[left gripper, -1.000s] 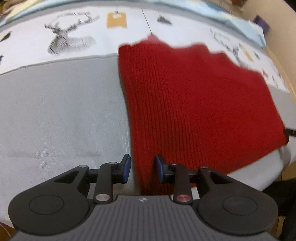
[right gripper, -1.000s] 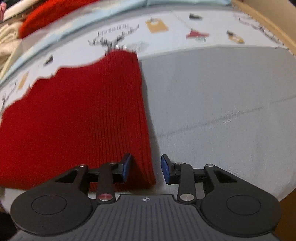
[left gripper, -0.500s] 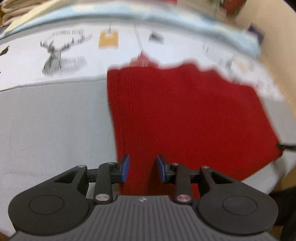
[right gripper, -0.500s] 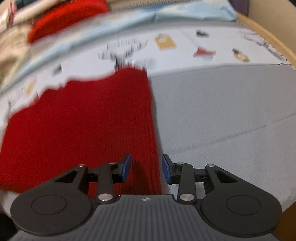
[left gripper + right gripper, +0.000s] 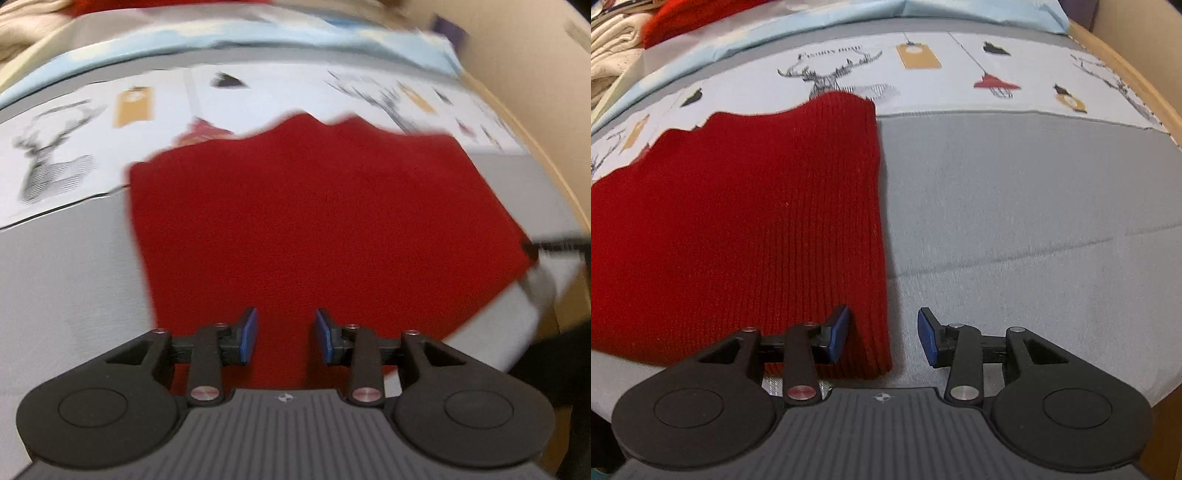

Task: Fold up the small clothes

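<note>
A red ribbed knit garment (image 5: 314, 221) lies flat on the grey bed cover; it also shows in the right wrist view (image 5: 746, 221). My left gripper (image 5: 285, 336) is open and empty above the garment's near edge, left of its middle. My right gripper (image 5: 882, 336) is open and empty over the garment's near right corner, with that corner between the jaws. The other gripper's dark tip (image 5: 554, 245) shows at the garment's right corner in the left wrist view.
A white sheet with deer and lamp prints (image 5: 923, 74) lies beyond the grey cover (image 5: 1034, 221). A pale blue cloth (image 5: 849, 14) lies further back. Cream clothes (image 5: 613, 55) and a red garment (image 5: 687, 18) are piled at back left. A wooden bed edge (image 5: 1137, 85) runs along the right.
Both grippers stayed open. The left one has shifted right, from the garment's left edge to over the garment. The right one's view has steadied over the right corner.
</note>
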Demonstrator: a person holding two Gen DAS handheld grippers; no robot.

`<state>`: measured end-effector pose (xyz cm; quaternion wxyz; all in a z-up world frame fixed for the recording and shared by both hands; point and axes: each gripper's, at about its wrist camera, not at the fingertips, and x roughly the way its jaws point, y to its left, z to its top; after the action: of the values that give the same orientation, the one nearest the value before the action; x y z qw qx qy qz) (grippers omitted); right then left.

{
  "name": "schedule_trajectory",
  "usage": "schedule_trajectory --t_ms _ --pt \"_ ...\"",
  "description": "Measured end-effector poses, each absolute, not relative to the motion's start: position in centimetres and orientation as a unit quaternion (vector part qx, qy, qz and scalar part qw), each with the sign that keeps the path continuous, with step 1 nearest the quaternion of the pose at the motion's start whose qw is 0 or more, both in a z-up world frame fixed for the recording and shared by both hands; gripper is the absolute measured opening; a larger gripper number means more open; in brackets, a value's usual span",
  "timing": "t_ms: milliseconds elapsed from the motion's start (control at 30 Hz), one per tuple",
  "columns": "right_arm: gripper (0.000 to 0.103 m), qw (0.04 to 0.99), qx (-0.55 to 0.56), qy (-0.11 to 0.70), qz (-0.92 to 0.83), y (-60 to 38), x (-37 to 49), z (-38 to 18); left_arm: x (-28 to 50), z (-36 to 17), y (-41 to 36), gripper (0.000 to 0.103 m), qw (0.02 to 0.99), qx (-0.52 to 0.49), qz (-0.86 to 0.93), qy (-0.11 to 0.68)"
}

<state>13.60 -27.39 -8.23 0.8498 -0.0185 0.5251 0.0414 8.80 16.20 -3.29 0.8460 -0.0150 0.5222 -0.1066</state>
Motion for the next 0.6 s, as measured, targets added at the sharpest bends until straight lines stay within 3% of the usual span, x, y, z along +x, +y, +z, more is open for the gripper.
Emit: schedule_trajectory --t_ms 167,333,467,600 --pt "0.046 0.845 -0.021 0.533 0.030 -27.5 13.6 -8.6 8.8 -5.9 13.8 0.046 0.816 0.072 -0.092 0.566" --pt "0.046 0.875 -0.016 0.484 0.033 -27.0 13.0 -6.6 8.3 -3.7 14.9 0.048 0.847 0.035 -0.081 0.524" --pt "0.046 0.847 -0.053 0.529 0.012 -27.0 13.3 -8.9 8.3 -4.6 17.5 0.048 0.833 0.005 -0.017 0.553" --pt "0.046 0.866 -0.054 0.496 0.016 -26.8 12.6 -7.8 7.8 -3.2 19.5 0.048 0.852 -0.022 0.013 0.523"
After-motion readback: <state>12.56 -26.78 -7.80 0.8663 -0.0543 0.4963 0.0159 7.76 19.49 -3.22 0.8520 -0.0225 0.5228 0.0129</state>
